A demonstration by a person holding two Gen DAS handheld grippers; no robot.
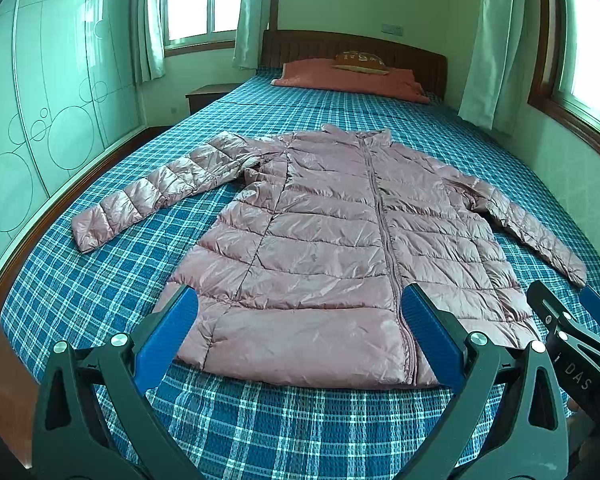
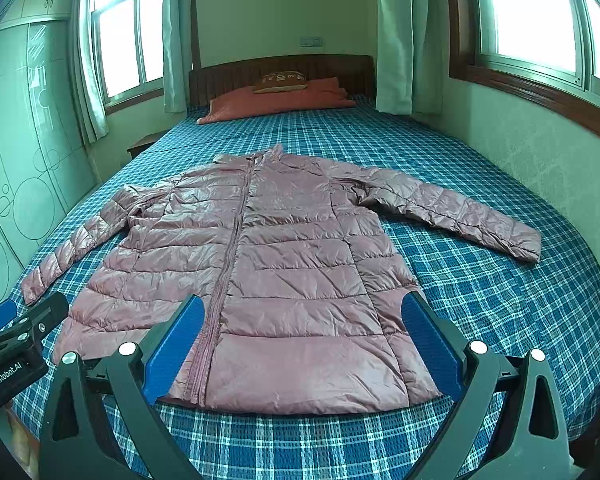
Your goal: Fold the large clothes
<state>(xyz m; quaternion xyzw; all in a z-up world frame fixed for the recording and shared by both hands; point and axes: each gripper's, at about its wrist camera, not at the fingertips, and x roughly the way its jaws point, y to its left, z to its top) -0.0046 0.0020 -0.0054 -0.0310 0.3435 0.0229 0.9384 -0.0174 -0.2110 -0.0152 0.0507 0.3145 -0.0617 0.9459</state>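
Note:
A shiny pink quilted puffer jacket lies flat and zipped on the blue plaid bed, collar toward the headboard, both sleeves spread out to the sides. It also shows in the right wrist view. My left gripper is open and empty, hovering over the hem's left half. My right gripper is open and empty over the hem's right half. The right gripper also shows at the right edge of the left wrist view, and the left gripper at the left edge of the right wrist view.
The bed has a wooden frame and headboard. A salmon folded blanket with a brown cushion lies at the head. A wardrobe stands left, a nightstand at the back left, a wall with windows right.

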